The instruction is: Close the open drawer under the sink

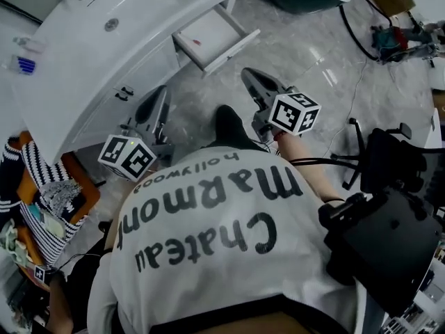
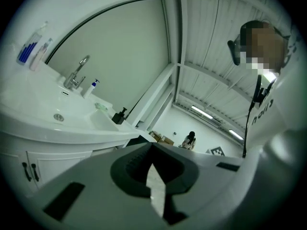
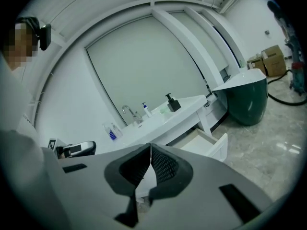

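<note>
Two tongs, left (image 1: 160, 94) and right (image 1: 252, 76), are held over the grey marbled floor (image 1: 313, 61) in front of a white vanity. In each gripper view the jaws are seen closed tip to tip, with nothing gripped between them. The drawer (image 1: 208, 37) is shown pulled out below the sink (image 1: 104, 30), at the vanity's right end and well apart from both tongs. In the right gripper view the open drawer (image 3: 208, 145) lies beyond the jaws and to their right. A tap (image 3: 128, 113) and a black pump bottle (image 3: 172, 102) are carried on the worktop (image 3: 189, 108). On the person's white shirt (image 1: 208, 256) the words "Chateau Marmont hollywood" can be read, upside down in the head view.
</note>
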The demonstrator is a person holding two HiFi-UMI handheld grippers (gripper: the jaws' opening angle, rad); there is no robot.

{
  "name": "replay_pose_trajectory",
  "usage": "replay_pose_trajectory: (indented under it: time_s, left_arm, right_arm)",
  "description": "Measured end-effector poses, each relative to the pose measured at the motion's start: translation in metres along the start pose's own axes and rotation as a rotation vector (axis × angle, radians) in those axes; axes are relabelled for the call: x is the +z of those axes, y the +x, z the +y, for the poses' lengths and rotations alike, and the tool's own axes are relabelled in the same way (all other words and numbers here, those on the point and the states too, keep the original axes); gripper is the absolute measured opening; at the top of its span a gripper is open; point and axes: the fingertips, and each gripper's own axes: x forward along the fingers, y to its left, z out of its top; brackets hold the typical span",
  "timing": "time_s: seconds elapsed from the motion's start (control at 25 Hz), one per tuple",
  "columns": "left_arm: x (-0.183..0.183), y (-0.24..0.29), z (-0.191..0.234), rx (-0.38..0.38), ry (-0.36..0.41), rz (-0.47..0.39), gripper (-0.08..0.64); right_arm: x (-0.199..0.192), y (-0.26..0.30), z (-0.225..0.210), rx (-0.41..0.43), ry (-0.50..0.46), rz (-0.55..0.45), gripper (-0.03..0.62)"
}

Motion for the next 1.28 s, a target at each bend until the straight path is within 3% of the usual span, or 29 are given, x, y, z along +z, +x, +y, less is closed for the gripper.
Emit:
replay_pose_trajectory:
  time_s: [0.16,0.56,0.96,1.16,1.28]
  left_arm:
    - [-0.008,0.021,0.011,0.053,-0.031,0.005,0.009]
    - [-0.03,0.063,0.045,0.249,-0.141,0.013,0.009]
    - [-0.039,0.053,0.058,0.497,-0.179,-0.019,0.009]
    - [-0.043,0.031,0.056,0.63,-0.216,-0.063,0.009]
    - [-0.045,0.022,0.052,0.677,-0.208,-0.071,0.009]
  right_arm:
    - [-0.009,0.014,-0.036,-0.041,-0.022,0.069,0.012]
    - [-0.031,0.067,-0.122,-0.023,-0.055,0.27,0.012]
    - [-0.091,0.124,-0.203,-0.026,-0.144,0.506,0.012]
    - [-0.125,0.142,-0.216,0.069,-0.236,0.61,0.014]
    - [-0.14,0.152,-0.226,0.072,-0.258,0.652,0.019]
